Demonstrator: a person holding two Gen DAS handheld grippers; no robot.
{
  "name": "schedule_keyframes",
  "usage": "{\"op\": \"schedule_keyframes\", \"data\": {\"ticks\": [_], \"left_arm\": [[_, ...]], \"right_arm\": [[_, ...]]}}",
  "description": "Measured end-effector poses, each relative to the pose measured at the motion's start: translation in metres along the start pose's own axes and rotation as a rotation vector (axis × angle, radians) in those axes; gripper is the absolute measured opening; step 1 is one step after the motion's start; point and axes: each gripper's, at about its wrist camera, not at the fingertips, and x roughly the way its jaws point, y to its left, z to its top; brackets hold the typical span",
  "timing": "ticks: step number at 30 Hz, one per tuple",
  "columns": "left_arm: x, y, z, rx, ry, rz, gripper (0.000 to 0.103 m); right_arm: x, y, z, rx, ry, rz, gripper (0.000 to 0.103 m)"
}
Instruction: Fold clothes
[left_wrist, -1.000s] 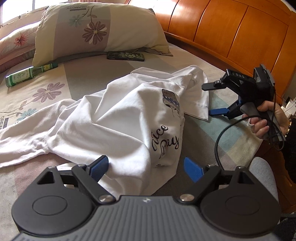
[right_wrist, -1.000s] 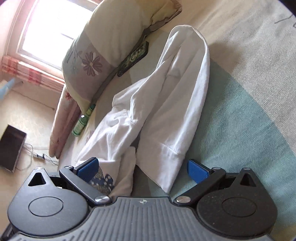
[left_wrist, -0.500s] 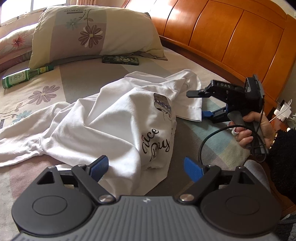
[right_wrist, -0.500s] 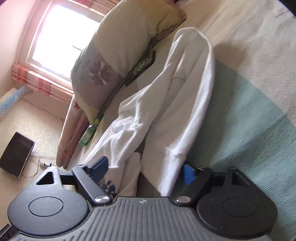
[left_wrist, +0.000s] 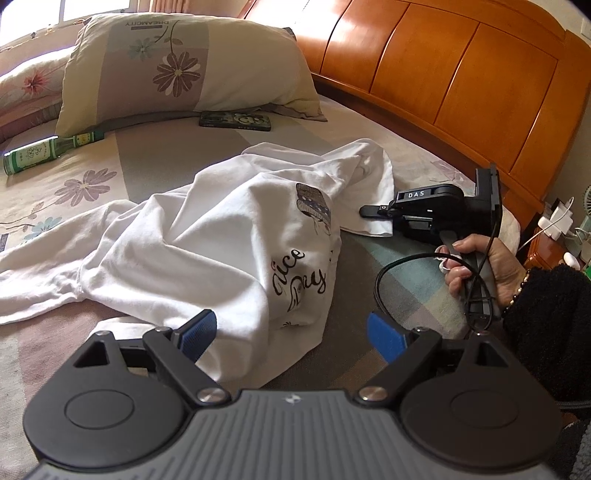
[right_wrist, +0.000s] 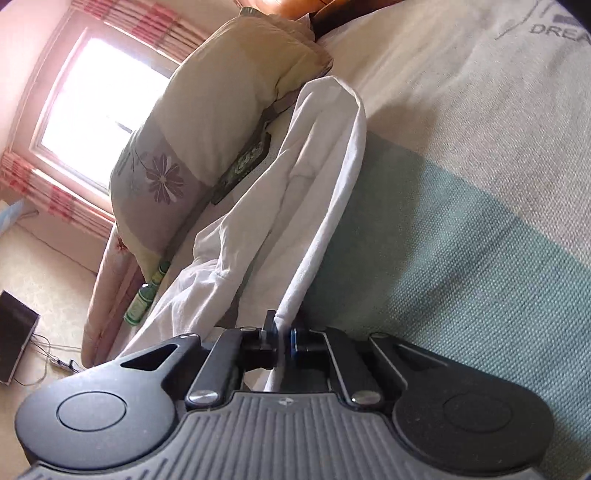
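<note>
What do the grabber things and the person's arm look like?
Each gripper is black with a ribbed grey body and blue pads: the left gripper and the right gripper, marked "DAS", trailing a black cable. The hand wears a fuzzy black sleeve.

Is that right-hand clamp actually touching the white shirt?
Touching. The right wrist view shows the right gripper shut on the hem of the white T-shirt, the fabric pinched between its blue pads.

left wrist: low, faces headboard | right wrist: close, rolled, faces window (both share pillow (left_wrist: 184, 70))
</note>
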Motion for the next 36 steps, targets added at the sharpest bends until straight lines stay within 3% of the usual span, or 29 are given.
{"op": "schedule_keyframes", "data": {"ticks": [5, 10, 17, 25, 36], "left_arm": [[-0.006, 0.004, -0.001, -0.015, -0.007, 0.015, 0.089], [-0.005, 0.003, -0.002, -0.017, -0.004, 0.016, 0.089], [-0.002, -0.002, -0.001, -0.003, 0.005, 0.008, 0.089], [0.001, 0.000, 0.000, -0.013, 0.020, 0.038, 0.089], [0.011, -0.001, 0.007, 0.004, 0.048, 0.069, 0.089]], "right_arm": [[-0.008, 0.012, 0.014, -0.044, 0.048, -0.073, 0.008], [-0.032, 0.015, 0.043, -0.179, 0.029, -0.232, 0.008], [-0.066, -0.016, 0.095, -0.252, -0.024, -0.436, 0.008], [-0.071, -0.044, 0.138, -0.388, 0.005, -0.689, 0.008], [-0.073, -0.080, 0.197, -0.339, 0.048, -0.717, 0.009]]}}
